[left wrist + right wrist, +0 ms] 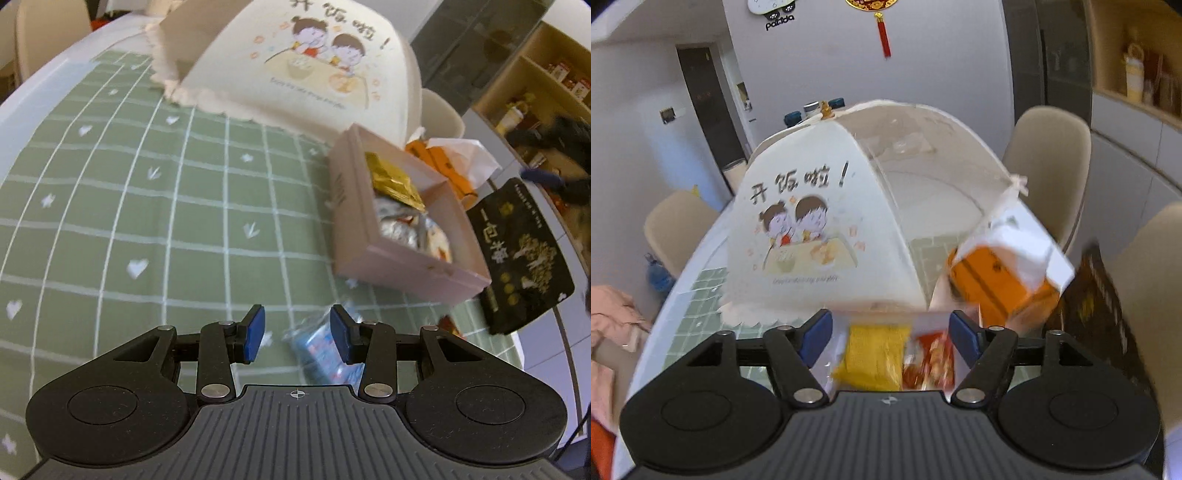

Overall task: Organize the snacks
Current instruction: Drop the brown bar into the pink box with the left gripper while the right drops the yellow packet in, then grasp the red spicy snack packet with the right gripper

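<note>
The clearest writing in front of you is on the white food cover (827,229): big hand-drawn characters "开饭啦!" above a cartoon of two children at a table, with a line of small print under it that is too blurred to read. On the far wall a clock (772,11) carries the word "panda", and a red tasselled ornament (882,26) hangs to its right. The black packet (524,254), standing at the right edge of the table beside the pink box (399,258), bears gold characters that look like "一包棒", with finer print you cannot make out. The box sits on the green checked tablecloth (129,206) and holds a gold packet (395,181) at its far end and silver wrappers (402,225) nearer you. Behind it stands an orange box (997,284) with white tissue sticking out, crowding the right side. Your left gripper (297,334) has its blue pads partly apart, nothing pressed between them, over a small blue-and-clear snack packet (321,350) lying on the cloth just near of the pink box. Your right gripper (890,339) stands wide with nothing gripped, above the pink box, where a yellow packet (875,358) and a red packet (931,362) show below. Beige chairs (1045,166) ring the table.
</note>
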The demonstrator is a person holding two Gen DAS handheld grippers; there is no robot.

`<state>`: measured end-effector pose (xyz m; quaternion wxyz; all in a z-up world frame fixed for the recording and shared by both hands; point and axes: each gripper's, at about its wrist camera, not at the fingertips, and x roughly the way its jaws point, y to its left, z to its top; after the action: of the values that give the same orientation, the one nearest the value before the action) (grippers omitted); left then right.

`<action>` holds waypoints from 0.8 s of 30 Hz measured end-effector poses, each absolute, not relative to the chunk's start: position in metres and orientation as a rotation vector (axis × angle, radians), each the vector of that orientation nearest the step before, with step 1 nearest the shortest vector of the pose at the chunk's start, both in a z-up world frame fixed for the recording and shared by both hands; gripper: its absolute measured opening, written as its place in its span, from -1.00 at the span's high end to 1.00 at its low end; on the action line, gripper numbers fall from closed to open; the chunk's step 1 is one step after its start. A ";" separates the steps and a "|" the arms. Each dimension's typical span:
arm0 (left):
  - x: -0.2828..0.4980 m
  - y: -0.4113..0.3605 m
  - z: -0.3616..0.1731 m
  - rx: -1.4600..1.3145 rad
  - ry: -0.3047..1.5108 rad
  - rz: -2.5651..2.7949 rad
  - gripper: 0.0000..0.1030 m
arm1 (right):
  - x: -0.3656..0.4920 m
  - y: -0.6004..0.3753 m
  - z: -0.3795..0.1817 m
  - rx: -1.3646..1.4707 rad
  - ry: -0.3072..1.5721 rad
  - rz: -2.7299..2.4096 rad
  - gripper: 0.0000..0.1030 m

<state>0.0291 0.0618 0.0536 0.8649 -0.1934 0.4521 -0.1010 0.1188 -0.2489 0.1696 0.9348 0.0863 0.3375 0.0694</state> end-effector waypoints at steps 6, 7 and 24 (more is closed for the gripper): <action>0.015 0.060 0.043 -0.426 1.019 -0.221 0.15 | 0.044 -0.250 0.124 0.055 0.721 0.098 -0.43; 0.014 0.058 0.042 -0.425 1.022 -0.227 0.15 | 0.031 -0.250 0.118 0.036 0.722 0.103 -0.43; 0.011 0.035 0.048 -0.381 1.060 -0.295 0.15 | -0.025 -0.263 0.053 0.045 0.813 0.133 -0.45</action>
<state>0.0113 0.0348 0.0477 0.8353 -0.1798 0.5005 -0.1392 -0.0253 -0.2625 0.0528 0.9162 0.0217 0.3949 0.0646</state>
